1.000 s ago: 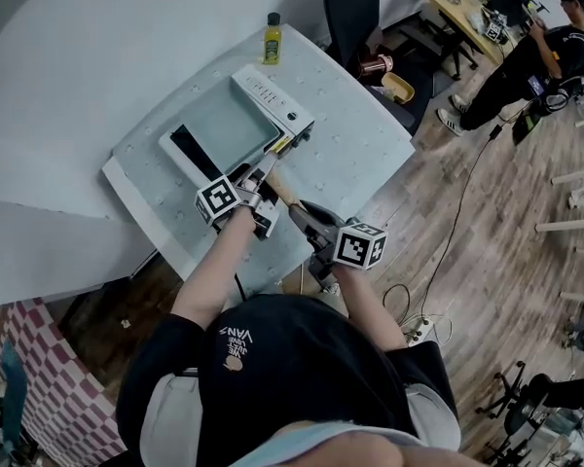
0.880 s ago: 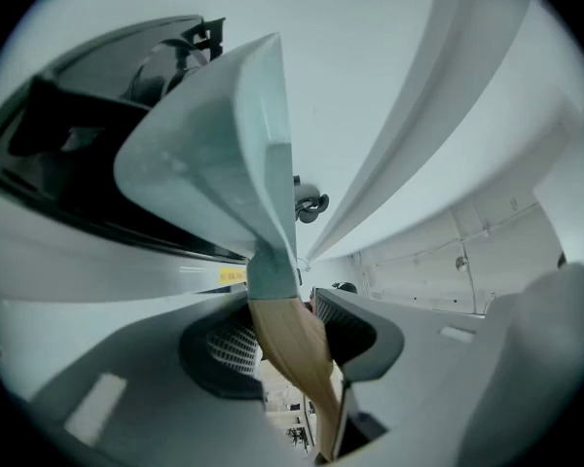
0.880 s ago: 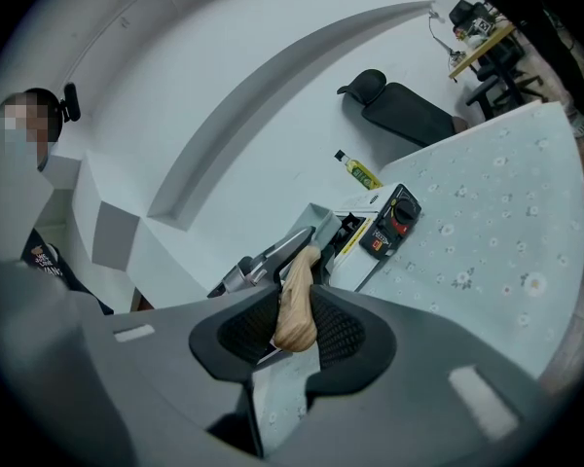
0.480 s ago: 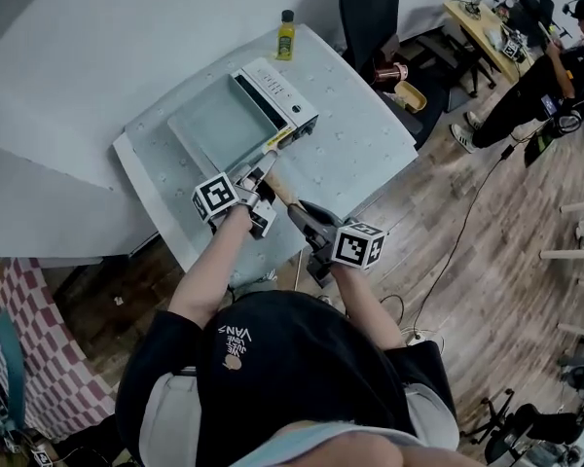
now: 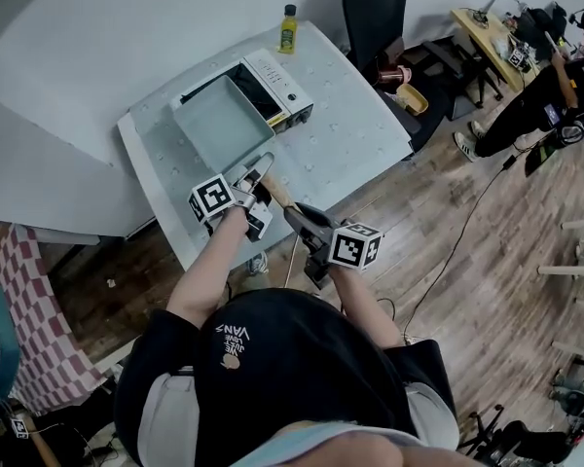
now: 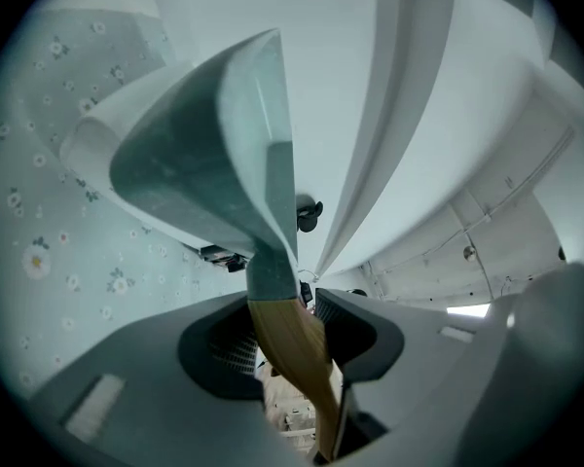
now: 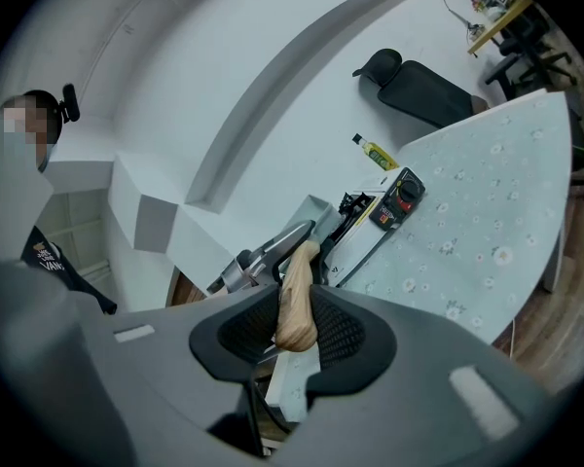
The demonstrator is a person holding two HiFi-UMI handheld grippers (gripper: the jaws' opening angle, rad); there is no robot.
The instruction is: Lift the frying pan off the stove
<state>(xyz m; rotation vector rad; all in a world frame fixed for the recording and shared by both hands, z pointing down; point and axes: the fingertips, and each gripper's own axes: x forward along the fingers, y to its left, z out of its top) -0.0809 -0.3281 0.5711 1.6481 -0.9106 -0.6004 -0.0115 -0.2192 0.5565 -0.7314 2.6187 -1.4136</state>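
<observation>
A square pale teal frying pan [image 5: 222, 123] with a wooden handle [image 5: 278, 194] hangs tilted above the white stove [image 5: 278, 79], whose dark top shows along the pan's far edge. My left gripper [image 5: 260, 169] is shut on the handle close to the pan. My right gripper [image 5: 299, 217] is shut on the handle's rear end. In the left gripper view the pan [image 6: 200, 154] fills the middle, with the handle [image 6: 290, 350] pinched between the pads. In the right gripper view the handle [image 7: 296, 300] is clamped in the jaws, with the left gripper [image 7: 269, 253] just ahead.
A yellow-green bottle [image 5: 288, 28] stands at the far corner of the flower-patterned table [image 5: 350, 144]. A black chair [image 5: 374, 8], a copper pot [image 5: 396, 73] and a yellow item [image 5: 413, 96] are beyond the table's right edge. A person [image 5: 553, 71] stands far right.
The pan has come up off the stove and tilted. The stove's dark top now shows behind it. Both grippers stay on the handle.
</observation>
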